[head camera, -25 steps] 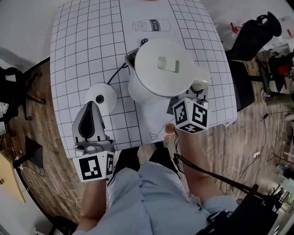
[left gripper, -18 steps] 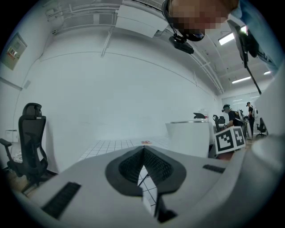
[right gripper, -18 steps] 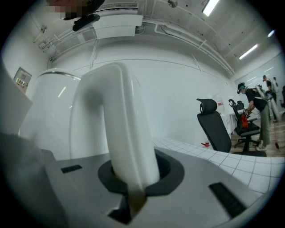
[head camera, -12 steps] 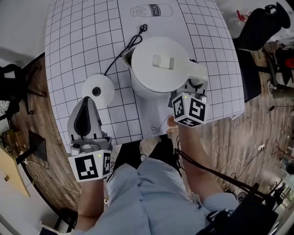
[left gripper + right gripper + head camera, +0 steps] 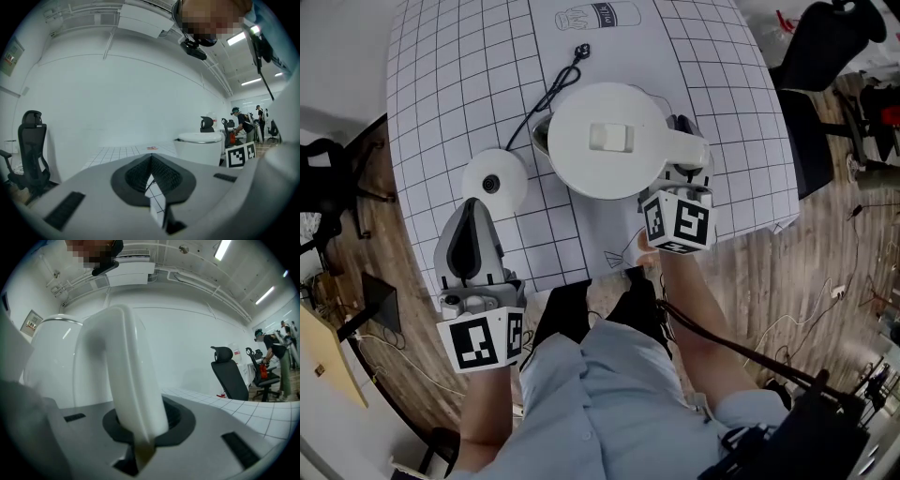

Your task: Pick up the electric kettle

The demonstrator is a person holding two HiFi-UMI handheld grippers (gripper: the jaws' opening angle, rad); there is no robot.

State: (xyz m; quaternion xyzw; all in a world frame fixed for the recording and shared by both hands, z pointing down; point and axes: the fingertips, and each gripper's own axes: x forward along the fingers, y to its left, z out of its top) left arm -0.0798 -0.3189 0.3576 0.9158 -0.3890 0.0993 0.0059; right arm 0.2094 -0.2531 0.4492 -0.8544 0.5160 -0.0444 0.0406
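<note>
Right gripper (image 5: 686, 167) is clamping the curved white handle (image 5: 124, 371) of the white, round-lidded electric kettle (image 5: 600, 141). Left gripper (image 5: 475, 208) is idling at the near table edge, jaws together on nothing, just short of the round white kettle base (image 5: 494, 183). Compared with a second ago, the kettle is standing clear of the black power cord (image 5: 548, 89) and showing only its lid, so it is probably rising off the grid-printed white table (image 5: 450, 84). Only the right gripper view is showing the handle pinched between the jaws; only the left gripper view is showing the kettle's side wall
</note>
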